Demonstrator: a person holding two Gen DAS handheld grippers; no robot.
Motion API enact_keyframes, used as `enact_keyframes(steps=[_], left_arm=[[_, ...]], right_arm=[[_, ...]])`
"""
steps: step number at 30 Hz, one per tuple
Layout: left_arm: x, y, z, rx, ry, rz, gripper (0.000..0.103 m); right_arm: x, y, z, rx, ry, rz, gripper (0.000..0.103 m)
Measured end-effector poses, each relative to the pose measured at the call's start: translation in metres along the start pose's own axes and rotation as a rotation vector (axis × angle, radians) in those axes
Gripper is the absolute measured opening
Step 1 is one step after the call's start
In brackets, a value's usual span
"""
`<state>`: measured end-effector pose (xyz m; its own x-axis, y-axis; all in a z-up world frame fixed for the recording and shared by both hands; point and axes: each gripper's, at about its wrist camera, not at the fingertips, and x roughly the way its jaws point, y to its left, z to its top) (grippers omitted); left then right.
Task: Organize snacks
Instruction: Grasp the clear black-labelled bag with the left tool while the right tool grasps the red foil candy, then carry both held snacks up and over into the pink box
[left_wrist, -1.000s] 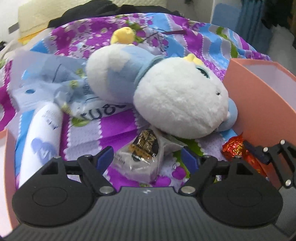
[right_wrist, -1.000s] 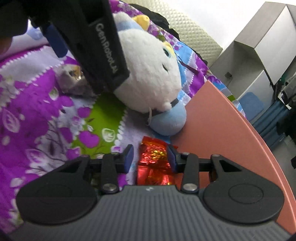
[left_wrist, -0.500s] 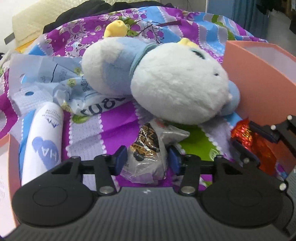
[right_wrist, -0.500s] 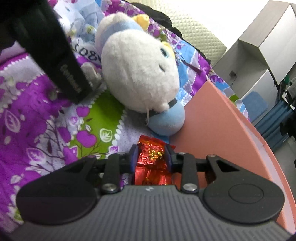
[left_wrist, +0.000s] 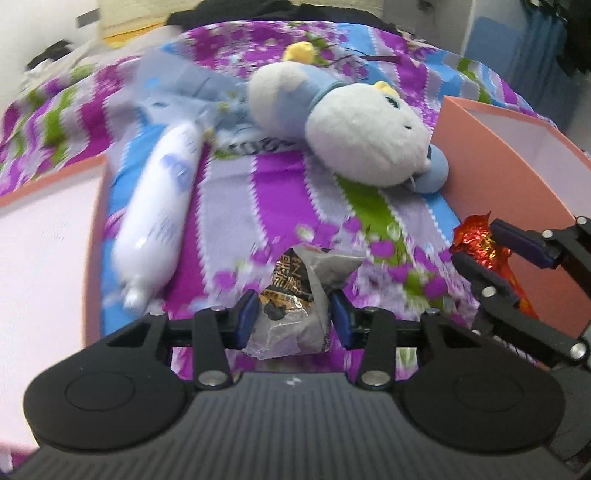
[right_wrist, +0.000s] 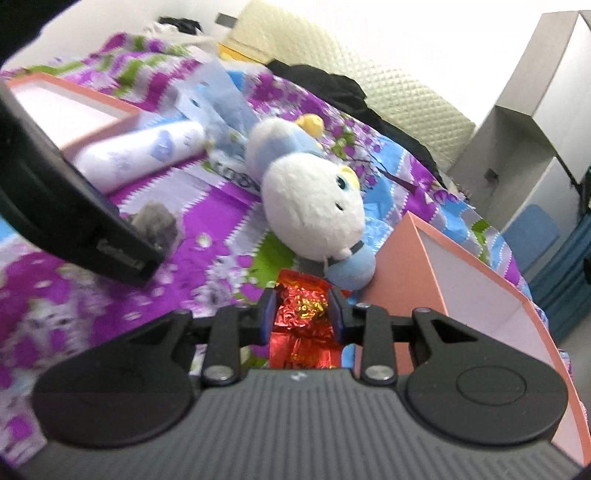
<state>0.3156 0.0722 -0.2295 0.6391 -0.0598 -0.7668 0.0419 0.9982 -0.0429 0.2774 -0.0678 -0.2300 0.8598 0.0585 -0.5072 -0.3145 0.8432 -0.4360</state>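
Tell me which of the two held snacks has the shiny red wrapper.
The red foil snack, gripped by the right gripper beside the pink box. The left gripper holds a clear-wrapped snack with a black-and-gold label.

obstacles: white-blue plush toy (left_wrist: 354, 136) ctr-far, white plastic bottle (left_wrist: 162, 206) left | sides: pink cardboard boxes (left_wrist: 491, 184) | free: purple floral bedsheet (left_wrist: 258, 206) strip btwn bottle & plush

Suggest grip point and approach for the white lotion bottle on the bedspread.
Grip the white lotion bottle across its fat middle, coming from above: it lies flat on the bedspread, long sides exposed, cap end narrow. Probably slippery; jaws square to its axis.
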Motion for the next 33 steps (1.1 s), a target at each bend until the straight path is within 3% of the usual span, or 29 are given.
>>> enact_keyframes(steps=[7,14,25,31,33], left_arm=[[-0.055,-0.001,-0.049,-0.063,0.016,0.026,0.049],[-0.081,-0.009,-0.101,-0.139,0.049,0.054,0.049],[-0.108,-0.011,-0.145,-0.256,0.074,0.034,0.050],[-0.112,-0.009,-0.150,-0.278,0.081,0.004,0.069],[-0.114,-0.008,-0.152,-0.273,0.079,-0.011,0.075]], right_arm=[[-0.063,-0.001,-0.016,0.033,-0.022,0.088,0.034],[-0.109,0.006,-0.044,0.030,0.004,0.162,0.034],[-0.121,0.017,-0.076,0.059,0.068,0.268,0.030],[-0.112,0.011,-0.088,0.151,0.110,0.345,0.032],[-0.112,0.005,-0.090,0.183,0.098,0.364,0.050]])
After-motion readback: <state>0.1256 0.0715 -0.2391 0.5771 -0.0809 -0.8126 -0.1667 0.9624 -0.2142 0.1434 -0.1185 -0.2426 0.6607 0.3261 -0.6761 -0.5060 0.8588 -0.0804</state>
